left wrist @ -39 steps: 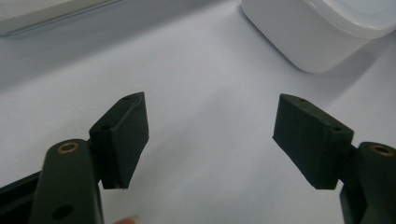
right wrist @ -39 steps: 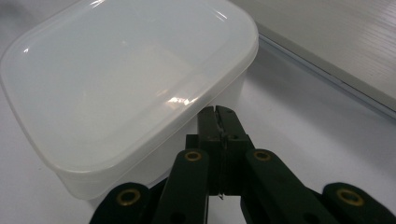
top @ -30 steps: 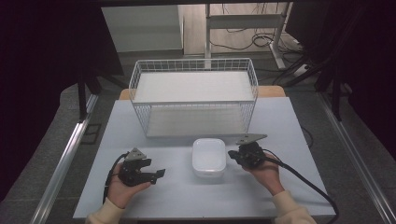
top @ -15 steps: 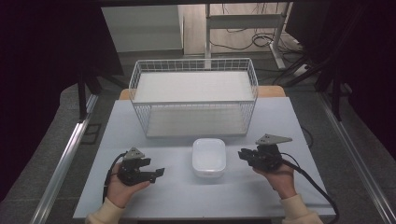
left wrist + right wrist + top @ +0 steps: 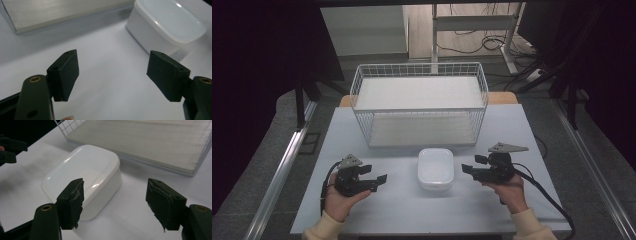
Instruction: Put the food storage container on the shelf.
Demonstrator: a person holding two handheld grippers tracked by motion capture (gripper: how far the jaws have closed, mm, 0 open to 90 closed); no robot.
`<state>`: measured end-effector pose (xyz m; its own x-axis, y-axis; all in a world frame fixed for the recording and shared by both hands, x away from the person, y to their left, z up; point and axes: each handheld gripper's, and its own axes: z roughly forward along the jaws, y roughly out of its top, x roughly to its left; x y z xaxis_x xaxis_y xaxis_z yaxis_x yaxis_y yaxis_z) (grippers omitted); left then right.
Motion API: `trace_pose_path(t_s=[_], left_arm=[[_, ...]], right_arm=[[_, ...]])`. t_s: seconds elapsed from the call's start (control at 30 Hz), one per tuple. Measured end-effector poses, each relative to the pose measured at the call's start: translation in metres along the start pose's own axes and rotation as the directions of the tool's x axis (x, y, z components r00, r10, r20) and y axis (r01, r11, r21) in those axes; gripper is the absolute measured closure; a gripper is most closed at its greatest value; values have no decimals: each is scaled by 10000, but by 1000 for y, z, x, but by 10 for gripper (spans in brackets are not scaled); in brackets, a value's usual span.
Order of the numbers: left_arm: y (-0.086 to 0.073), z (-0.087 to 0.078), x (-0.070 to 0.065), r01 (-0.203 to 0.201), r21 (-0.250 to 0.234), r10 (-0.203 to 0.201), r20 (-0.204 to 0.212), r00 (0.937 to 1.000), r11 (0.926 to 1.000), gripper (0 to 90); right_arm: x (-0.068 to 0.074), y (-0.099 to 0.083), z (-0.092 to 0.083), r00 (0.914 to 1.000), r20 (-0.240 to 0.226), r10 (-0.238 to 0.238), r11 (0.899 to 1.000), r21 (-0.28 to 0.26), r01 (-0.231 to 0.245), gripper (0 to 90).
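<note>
1. On my high view, a white lidded plastic container (image 5: 435,168) sits on the pale table (image 5: 412,210), near the front edge and roughly in the middle, just in front of the white wire basket (image 5: 419,107).
2. The wire basket stands farther back on the table, and I can see a pale flat board (image 5: 419,92) lying inside it.
3. My left gripper (image 5: 379,179) is held in the person's left hand (image 5: 341,200), to the left of the container and apart from it, with bare table between them.
4. In the left gripper view, I see its jaws spread wide with nothing between them but the table surface; the container (image 5: 166,25) lies ahead and to the upper right, beyond the far pad (image 5: 166,75).
5. My right gripper (image 5: 469,167) is held in the person's right hand (image 5: 508,192), to the right of the container, with its tips pointing toward it and near its right side but not touching.
6. In the right gripper view, I see the jaws standing wide apart and holding nothing; the container (image 5: 85,177) is ahead and to the left, partly behind the left pad (image 5: 72,202), whose facing looks frayed.
7. In that same view the basket's wire corner (image 5: 68,125) and its board (image 5: 147,142) lie past the container, and the other gripper's dark jaws (image 5: 11,150) show at the far left edge.
8. A black cable (image 5: 547,195) trails from the right gripper across the table toward the front right.
</note>
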<state>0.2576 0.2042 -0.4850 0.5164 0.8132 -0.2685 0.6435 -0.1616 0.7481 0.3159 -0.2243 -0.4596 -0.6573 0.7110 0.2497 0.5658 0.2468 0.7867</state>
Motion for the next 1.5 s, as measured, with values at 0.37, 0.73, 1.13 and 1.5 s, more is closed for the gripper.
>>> trace_pose_path(t_s=[0.37, 0.73, 1.13, 1.5], left_arm=[[26, 14, -9, 521, 125, -531, 945, 9941, 9986, 268], [54, 44, -21, 914, 482, -980, 1599, 9823, 9947, 291], [65, 75, -25, 1108, 873, -1262, 1970, 9723, 9900, 303], [61, 93, -26, 1470, 1265, -1731, 2298, 9577, 9810, 313]], right_arm=[[14, 9, -1, 9996, -279, -46, 9999, 143, 50, 306], [19, 20, 12, 9982, -458, 385, 9986, 386, -368, 331], [17, 20, 34, 9945, -468, 942, 9922, 860, -900, 342], [15, 11, 52, 9924, -258, 1205, 9836, 1379, -1158, 350]])
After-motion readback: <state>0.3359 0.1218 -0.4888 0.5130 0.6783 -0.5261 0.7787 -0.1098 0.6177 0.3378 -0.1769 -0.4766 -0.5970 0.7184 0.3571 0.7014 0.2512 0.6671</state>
